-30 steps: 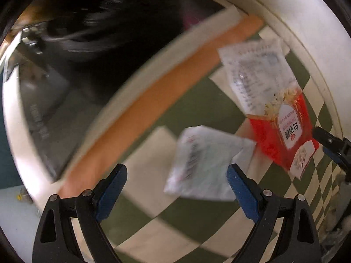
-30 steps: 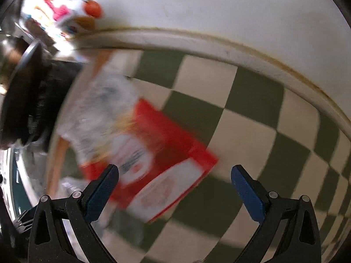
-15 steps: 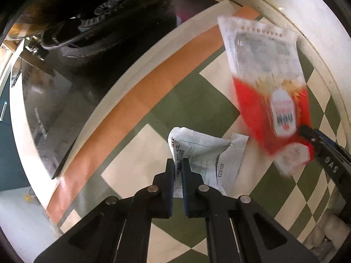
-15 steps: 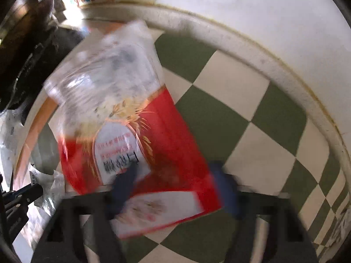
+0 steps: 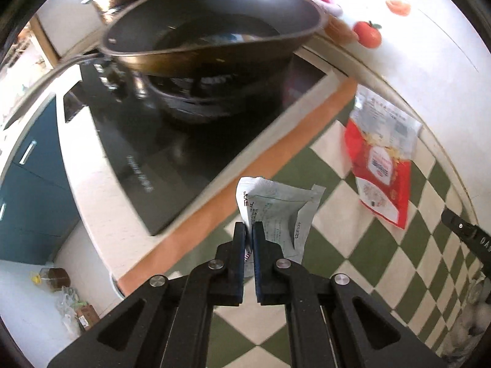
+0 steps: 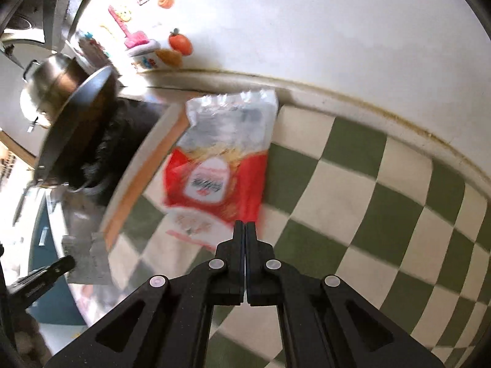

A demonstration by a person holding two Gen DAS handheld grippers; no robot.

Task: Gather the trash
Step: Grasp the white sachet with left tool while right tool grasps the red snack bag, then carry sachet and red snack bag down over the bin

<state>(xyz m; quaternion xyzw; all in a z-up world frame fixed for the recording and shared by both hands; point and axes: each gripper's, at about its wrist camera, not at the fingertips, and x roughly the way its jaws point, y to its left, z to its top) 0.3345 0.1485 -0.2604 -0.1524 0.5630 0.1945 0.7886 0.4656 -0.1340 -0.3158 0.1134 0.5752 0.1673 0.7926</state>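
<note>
My left gripper [image 5: 249, 230] is shut on a crumpled white printed wrapper [image 5: 277, 207] and holds it above the green-and-cream checked cloth [image 5: 383, 260]. My right gripper [image 6: 245, 230] is shut on the lower edge of a red and clear snack bag [image 6: 221, 165], which hangs lifted off the cloth. The same red bag [image 5: 380, 165] shows at the right of the left wrist view, with the right gripper's finger [image 5: 466, 230] at the edge. The white wrapper [image 6: 87, 257] and the left gripper show at the lower left of the right wrist view.
A dark frying pan [image 5: 211, 27] sits on a black glass cooktop [image 5: 172, 141] to the left. An orange strip [image 5: 245, 165] borders the cloth. A white wall [image 6: 337, 30] with stickers stands behind. A steel pot [image 6: 52, 82] stands beyond the pan.
Both grippers went from open to shut on their pieces of trash. Both have since lifted and pulled back, so the pan and cooktop have come into view.
</note>
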